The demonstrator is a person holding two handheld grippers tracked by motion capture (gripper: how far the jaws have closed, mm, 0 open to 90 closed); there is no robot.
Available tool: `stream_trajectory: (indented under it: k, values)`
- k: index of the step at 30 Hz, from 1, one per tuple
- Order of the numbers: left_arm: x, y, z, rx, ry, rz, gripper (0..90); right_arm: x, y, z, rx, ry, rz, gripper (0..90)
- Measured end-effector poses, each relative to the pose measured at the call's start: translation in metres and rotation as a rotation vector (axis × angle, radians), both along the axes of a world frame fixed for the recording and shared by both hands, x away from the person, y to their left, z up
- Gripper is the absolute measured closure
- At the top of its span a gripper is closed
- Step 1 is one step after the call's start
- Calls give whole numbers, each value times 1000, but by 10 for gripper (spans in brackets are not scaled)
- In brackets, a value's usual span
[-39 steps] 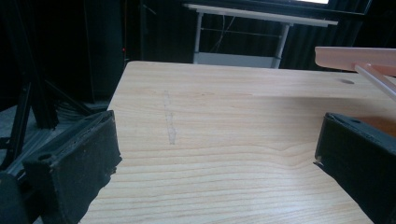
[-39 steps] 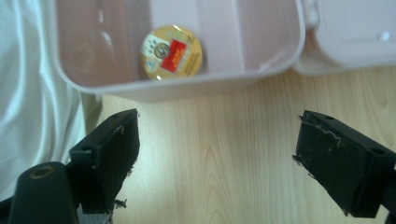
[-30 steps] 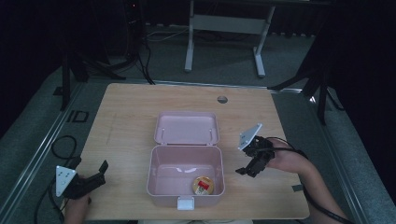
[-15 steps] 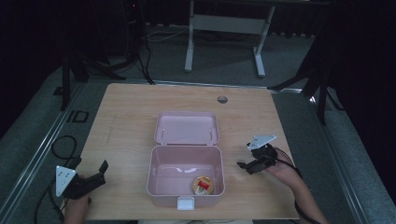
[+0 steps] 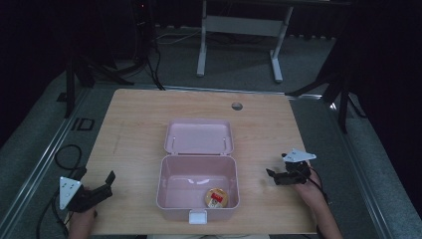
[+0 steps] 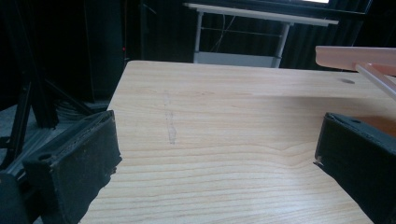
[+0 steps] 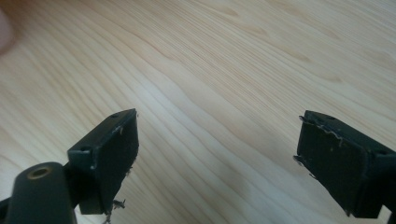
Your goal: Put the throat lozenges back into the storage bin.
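Observation:
A pink lunch box (image 5: 198, 199) stands open at the table's near middle, its lid (image 5: 199, 137) laid back flat behind it. A small round item with a red label (image 5: 216, 197) lies in its near right corner. My left gripper (image 5: 95, 185) rests open at the table's near left corner, with nothing between its jaws (image 6: 215, 154). My right gripper (image 5: 276, 169) is open to the right of the box, tilted down at bare wood (image 7: 215, 154). A pink edge of the lunch box (image 6: 359, 58) shows at the right of the left gripper view.
The wooden table (image 5: 134, 129) has a round cable hole (image 5: 237, 106) near its far edge. Beyond it stand a white table frame (image 5: 239, 25) and black stands (image 5: 79, 74) on grey floor. A cable (image 5: 64, 154) loops off the table's left side.
My right gripper has drawn back from the box toward the table's near right and come lower, tipping down at the wood. The left gripper has not moved.

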State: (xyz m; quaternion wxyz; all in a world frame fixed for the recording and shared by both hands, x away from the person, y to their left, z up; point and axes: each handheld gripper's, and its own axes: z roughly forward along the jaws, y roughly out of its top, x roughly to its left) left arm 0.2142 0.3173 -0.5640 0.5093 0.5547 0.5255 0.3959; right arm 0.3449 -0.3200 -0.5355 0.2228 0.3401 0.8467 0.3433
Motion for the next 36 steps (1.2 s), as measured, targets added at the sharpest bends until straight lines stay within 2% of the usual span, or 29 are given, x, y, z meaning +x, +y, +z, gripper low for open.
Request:
stream_trajectory:
  k: [4, 5, 8, 9, 10, 11, 12, 13, 16, 19, 24, 27, 31, 36]
  values:
    - [0, 0, 0, -1, 0, 0, 3, -3, -11, -7, 22, 2, -78, 125]
    - [0, 0, 0, -1, 0, 0, 3, -3, -11, -7, 22, 2, -78, 125]
    - [0, 0, 0, -2, -2, 0, 3, -3, -19, -13, 49, 2, -167, 124]
    - [0, 0, 0, -2, -2, 0, 3, -3, -19, -13, 49, 2, -167, 124]
    - [0, 0, 0, -3, -2, -1, 3, -3, -22, -13, 66, -7, -217, 124]
    - [0, 0, 0, -3, -2, -1, 3, -3, -22, -13, 66, -7, -217, 124]
    - [0, 0, 0, -3, -2, -1, 3, -3, -24, -13, 78, -11, -243, 124]
    - [0, 0, 0, 0, -2, -2, 3, -3, -28, -14, 97, -22, -312, 125]
    - [0, 0, 0, 0, -4, -3, 3, -4, -34, -15, 119, -45, -385, 126]
    - [0, 0, 0, -1, -4, -3, 3, -2, -40, -17, 135, -38, -419, 129]
    - [0, 0, 0, -1, -5, -3, 3, -2, -44, -17, 173, -31, -418, 130]
    - [0, 0, 0, -3, -6, -2, 3, 0, -50, -17, 230, -23, -442, 133]
    - [0, 0, 0, -3, -6, -3, 3, 3, -57, -17, 279, -8, -471, 133]
    - [-1, 0, 0, -5, -8, -3, 3, 3, -58, -18, 278, -9, -488, 133]
